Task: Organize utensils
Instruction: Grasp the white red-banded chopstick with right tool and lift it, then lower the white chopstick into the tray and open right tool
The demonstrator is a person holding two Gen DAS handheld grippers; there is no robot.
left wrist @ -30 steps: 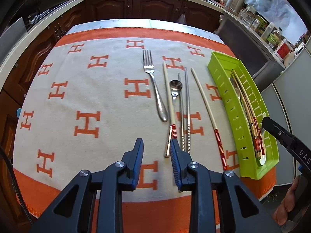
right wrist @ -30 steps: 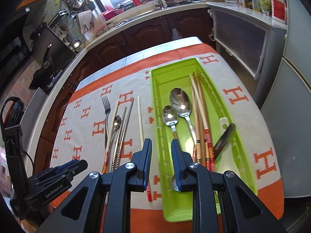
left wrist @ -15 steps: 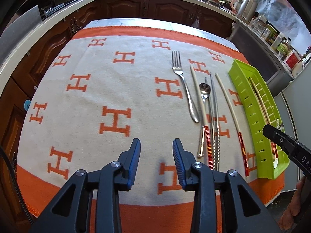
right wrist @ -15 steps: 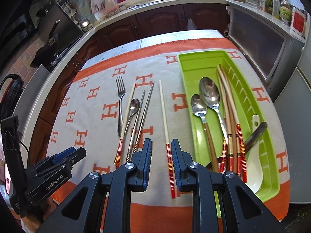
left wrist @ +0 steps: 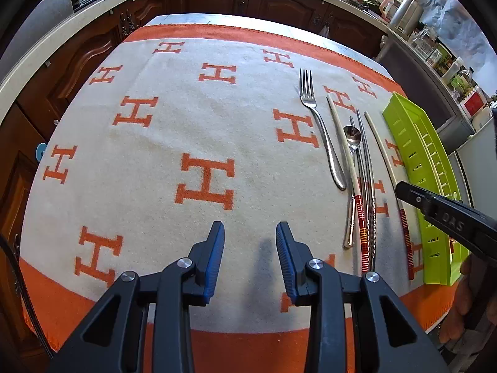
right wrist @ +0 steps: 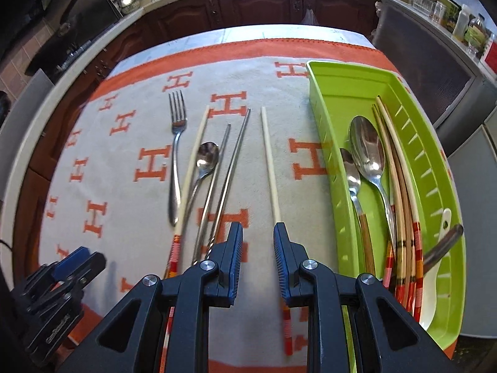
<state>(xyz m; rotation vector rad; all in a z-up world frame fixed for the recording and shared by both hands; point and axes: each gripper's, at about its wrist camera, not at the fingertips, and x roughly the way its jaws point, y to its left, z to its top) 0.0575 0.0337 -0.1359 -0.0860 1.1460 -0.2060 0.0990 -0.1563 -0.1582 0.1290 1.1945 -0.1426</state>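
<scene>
Right wrist view alone shows spoons inside green tray.

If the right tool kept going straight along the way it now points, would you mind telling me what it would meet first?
Most likely the lone cream chopstick lying on the blanket: its red-banded end sits in line with the gap of the open right tool. Depth is unclear, so it may reach the cloth beside it.

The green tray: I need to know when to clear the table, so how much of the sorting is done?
Done: the green tray already holds two spoons, several chopsticks and a white ladle. In hand: nothing yet; the right gripper is open above the lone chopstick. Left on the cloth: that chopstick, the fork, a small spoon, another ivory chopstick and two metal ones.
</scene>
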